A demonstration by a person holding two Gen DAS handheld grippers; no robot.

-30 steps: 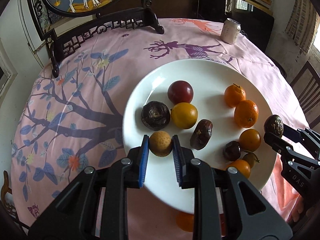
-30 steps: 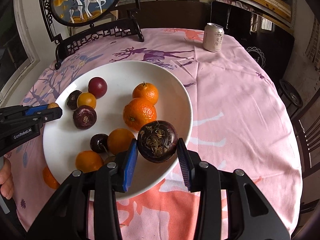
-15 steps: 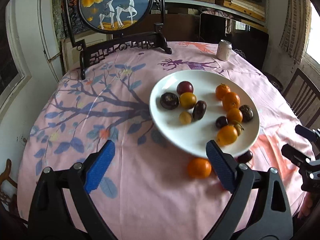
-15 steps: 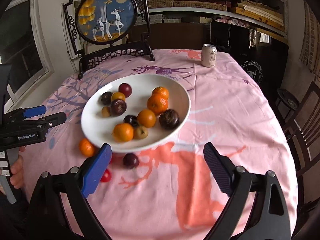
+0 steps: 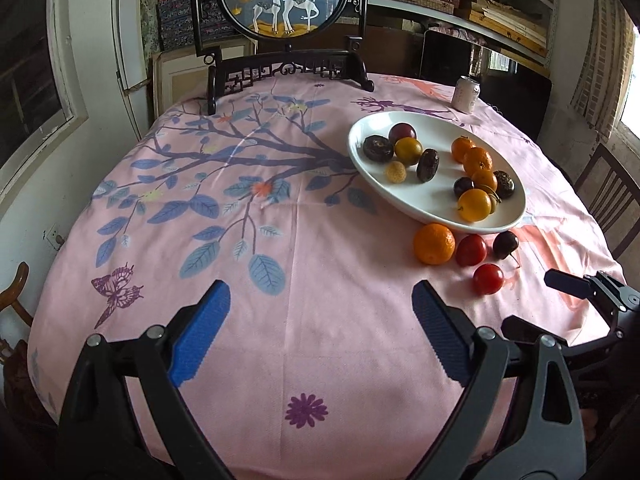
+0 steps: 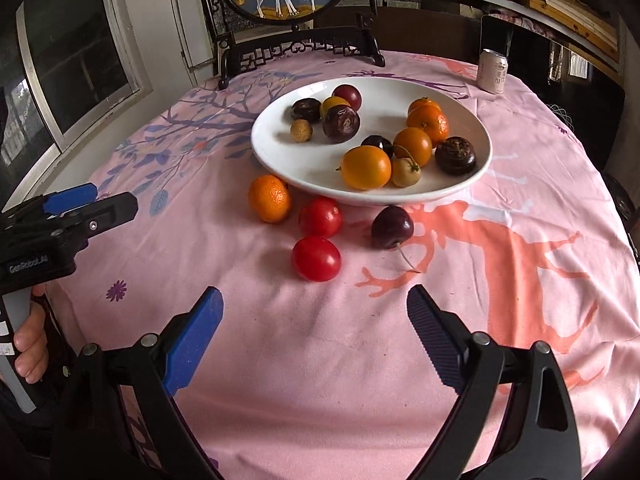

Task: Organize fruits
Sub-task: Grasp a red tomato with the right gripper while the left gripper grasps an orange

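left gripper (image 5: 320, 332): jaws wide, empty
right gripper (image 6: 314, 330): jaws wide, empty
plate (image 6: 280, 156): fruit-filled
tomato (image 6: 316, 259): on cloth

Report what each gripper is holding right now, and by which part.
Nothing is held. The left gripper and the right gripper both hang wide open above the tablecloth, with only bare cloth between their fingers.

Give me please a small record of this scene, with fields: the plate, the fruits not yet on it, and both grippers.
plate: white plate, holds many fruits
fruit off plate: orange mandarin, two red tomatoes, dark cherry, all on pink tablecloth near plate's front rim
left gripper: open, empty
right gripper: open, empty
other: drink can behind plate
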